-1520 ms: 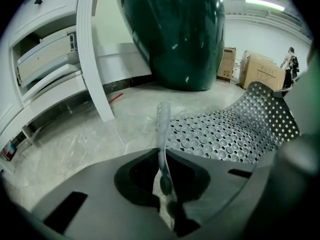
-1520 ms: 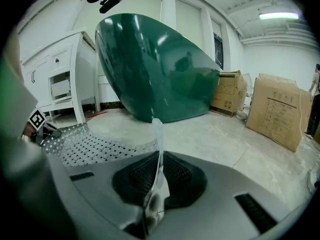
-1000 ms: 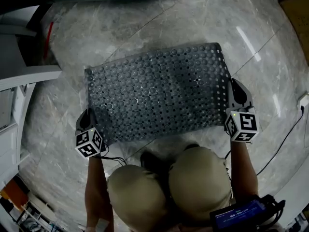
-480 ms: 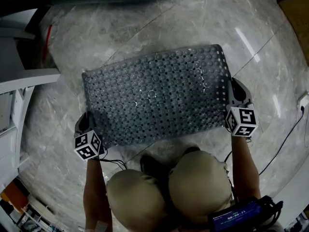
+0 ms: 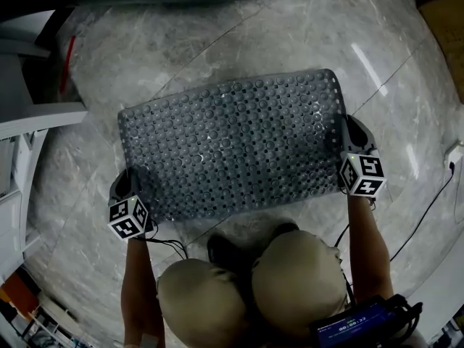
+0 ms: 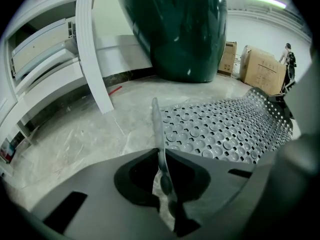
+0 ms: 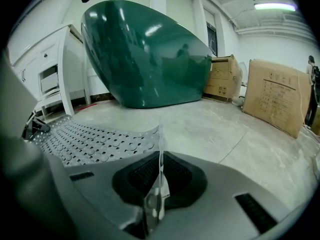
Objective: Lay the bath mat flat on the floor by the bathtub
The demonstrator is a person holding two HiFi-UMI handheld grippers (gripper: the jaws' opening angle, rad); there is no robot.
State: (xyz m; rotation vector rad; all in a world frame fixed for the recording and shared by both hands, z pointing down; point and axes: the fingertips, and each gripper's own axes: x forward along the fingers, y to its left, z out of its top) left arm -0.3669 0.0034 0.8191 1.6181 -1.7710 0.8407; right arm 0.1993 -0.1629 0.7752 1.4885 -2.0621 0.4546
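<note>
Bath mat [image 5: 232, 151]: grey, rubbery, rectangular with rounded corners, covered in round studs and punched holes, spread low over pale veined stone floor [image 5: 217, 42] beside glossy dark-green bathtub [image 7: 145, 54]. Left gripper [image 6: 162, 184] clamped on near-left corner, right gripper [image 7: 157, 194] clamped on right short edge. White shelving [image 6: 50, 59] at left; cardboard boxes [image 7: 275, 94] beyond, print too small to read

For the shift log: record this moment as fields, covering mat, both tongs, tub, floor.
mat: grey perforated bath mat, spread wide
left: left tongs shut on its left edge
right: right tongs shut on its right edge
tub: dark green bathtub beyond the mat
floor: grey marble floor
status: mat held at both ends, not released
</note>
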